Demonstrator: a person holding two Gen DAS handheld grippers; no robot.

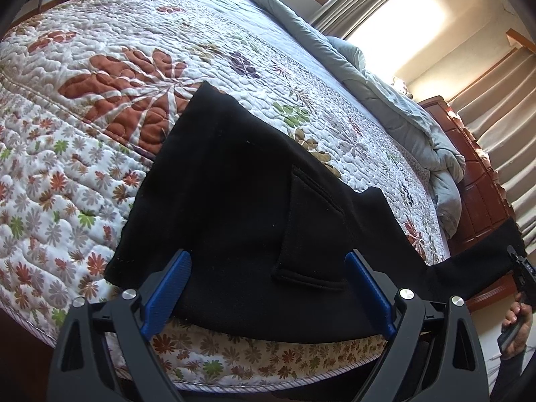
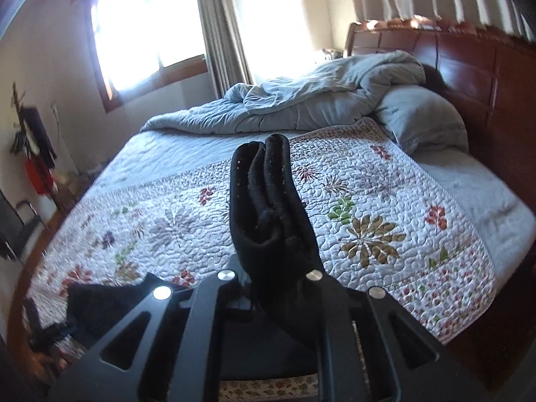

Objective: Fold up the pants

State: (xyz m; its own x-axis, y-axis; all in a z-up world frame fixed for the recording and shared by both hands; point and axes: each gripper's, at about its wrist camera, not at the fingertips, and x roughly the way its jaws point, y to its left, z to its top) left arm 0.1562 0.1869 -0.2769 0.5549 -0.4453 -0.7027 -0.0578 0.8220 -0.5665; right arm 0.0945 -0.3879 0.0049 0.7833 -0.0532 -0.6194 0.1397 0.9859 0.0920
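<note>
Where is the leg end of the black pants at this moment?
In the right wrist view the pants' leg end is clamped in the right gripper, raised over the floral quilt.

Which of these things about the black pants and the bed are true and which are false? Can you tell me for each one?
1. The pants are black. True.
2. The right hand-held gripper is empty. False: it is shut on a bunched end of the pants, which stick up between its fingers.
3. The left hand-held gripper has its jaws wide open over the pants. True.
4. The quilt on the bed is plain blue. False: it is white with red, green and brown flowers.
5. A rumpled grey blanket lies near the wooden headboard. True.
6. The pants lie on the floor. False: they rest on the quilt at the bed's edge.
</note>
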